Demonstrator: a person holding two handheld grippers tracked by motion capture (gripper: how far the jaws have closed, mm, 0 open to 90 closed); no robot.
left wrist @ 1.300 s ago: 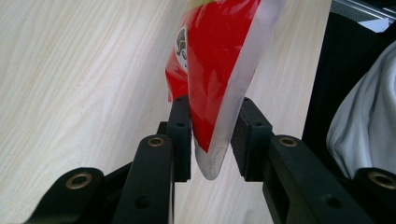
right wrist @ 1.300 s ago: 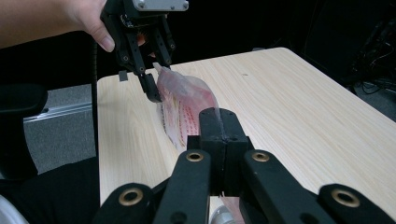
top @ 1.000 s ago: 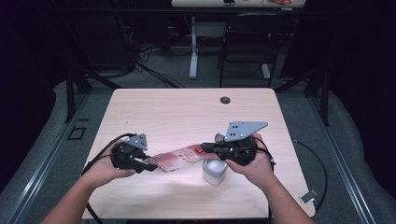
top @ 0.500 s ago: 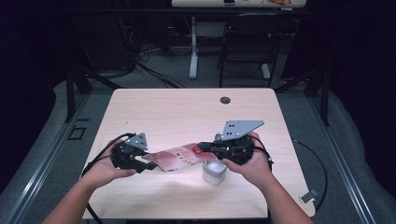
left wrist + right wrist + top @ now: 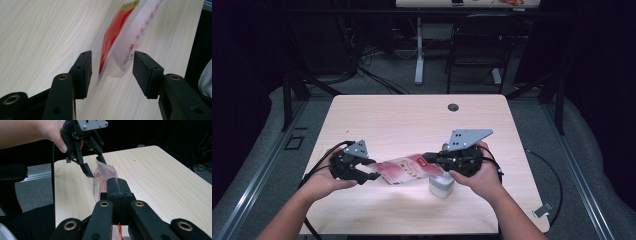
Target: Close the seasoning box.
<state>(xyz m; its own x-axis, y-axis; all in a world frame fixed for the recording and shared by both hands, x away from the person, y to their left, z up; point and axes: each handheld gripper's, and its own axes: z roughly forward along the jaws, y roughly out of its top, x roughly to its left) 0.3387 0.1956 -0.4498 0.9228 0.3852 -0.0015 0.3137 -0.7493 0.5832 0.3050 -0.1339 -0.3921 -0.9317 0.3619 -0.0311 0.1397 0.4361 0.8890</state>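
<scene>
A red-and-white plastic pouch (image 5: 406, 170) hangs stretched between the two grippers, just above the wooden table (image 5: 412, 120). My right gripper (image 5: 428, 159) is shut on the pouch's right end; in the right gripper view its jaws (image 5: 117, 185) are pressed together over the pouch (image 5: 104, 173). My left gripper (image 5: 373, 170) is at the pouch's left end. Its jaws have just been opening, and in the left gripper view they (image 5: 112, 67) stand apart with the pouch's edge (image 5: 120, 40) loose between the pads, touching neither.
A small white container (image 5: 442, 186) stands on the table just below my right hand. A dark cable hole (image 5: 453, 107) sits near the table's far edge. Beyond the table are a black chair (image 5: 477, 45) and desk legs on the floor.
The left gripper's jaws have spread off the pouch's left end. Both hands have stayed where they were, and the right gripper keeps its hold.
</scene>
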